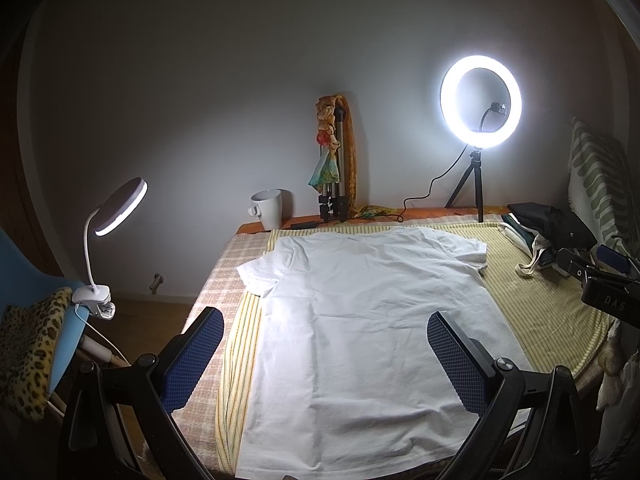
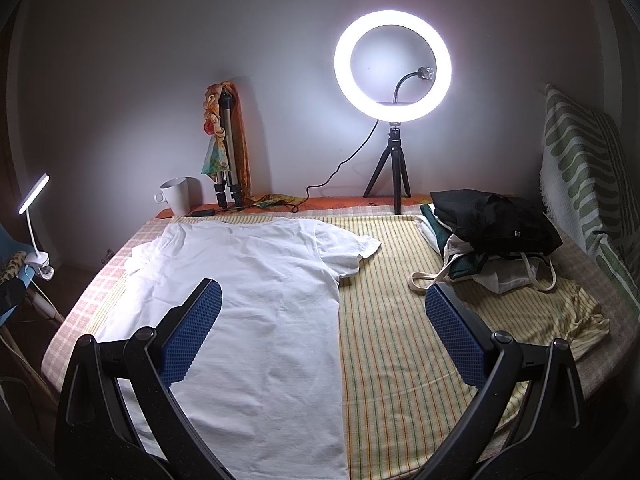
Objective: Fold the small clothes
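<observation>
Only one marking can be read. In the left wrist view, pale letters "DAS" stand on the side of a black gripper body (image 1: 612,304) that juts in at the right edge. On the pile of dark clothes (image 2: 496,220) in the right wrist view there is a small pale tag, too small to read. The white T-shirt (image 2: 256,280) and the white mug (image 2: 176,196) show no print.
</observation>
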`<state>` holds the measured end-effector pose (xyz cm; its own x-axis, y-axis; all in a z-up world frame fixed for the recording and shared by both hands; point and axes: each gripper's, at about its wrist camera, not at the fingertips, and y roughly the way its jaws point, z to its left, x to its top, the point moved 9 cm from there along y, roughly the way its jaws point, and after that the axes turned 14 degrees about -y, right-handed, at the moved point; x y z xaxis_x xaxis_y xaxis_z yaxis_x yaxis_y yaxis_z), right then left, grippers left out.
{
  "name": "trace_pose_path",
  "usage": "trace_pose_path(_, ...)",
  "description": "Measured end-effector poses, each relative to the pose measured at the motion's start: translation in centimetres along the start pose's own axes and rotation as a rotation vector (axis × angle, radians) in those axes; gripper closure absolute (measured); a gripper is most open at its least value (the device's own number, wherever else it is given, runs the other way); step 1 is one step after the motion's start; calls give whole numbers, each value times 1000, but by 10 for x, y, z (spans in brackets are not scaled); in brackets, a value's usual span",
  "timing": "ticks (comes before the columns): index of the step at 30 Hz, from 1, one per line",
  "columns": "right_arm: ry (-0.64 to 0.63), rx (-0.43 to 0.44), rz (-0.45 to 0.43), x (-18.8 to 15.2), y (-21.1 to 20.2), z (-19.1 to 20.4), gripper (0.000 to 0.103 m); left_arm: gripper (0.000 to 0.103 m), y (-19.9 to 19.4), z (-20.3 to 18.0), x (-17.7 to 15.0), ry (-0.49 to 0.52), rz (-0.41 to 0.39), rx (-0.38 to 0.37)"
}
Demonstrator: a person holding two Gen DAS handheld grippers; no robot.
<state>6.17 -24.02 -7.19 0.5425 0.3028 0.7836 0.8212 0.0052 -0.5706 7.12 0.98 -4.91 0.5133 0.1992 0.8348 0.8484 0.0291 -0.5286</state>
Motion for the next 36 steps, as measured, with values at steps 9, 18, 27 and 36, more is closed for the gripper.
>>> trace_pose_path(9, -2, 16, -1, 5, 7, 12, 0, 0, 9, 15, -5, -4, 16, 32)
trace_pose_path(18, -15, 34, -5, 14, 13, 32, 0, 0, 21, 43, -16, -33, 39, 75)
trace_pose_path(27, -52, 60, 10, 17, 31, 52, 0, 4, 34, 75, -40, -125, 88, 27)
trace_pose_path(36, -64, 177, 7, 31, 58, 78, 0, 18, 44, 116, -65, -222, 143, 31)
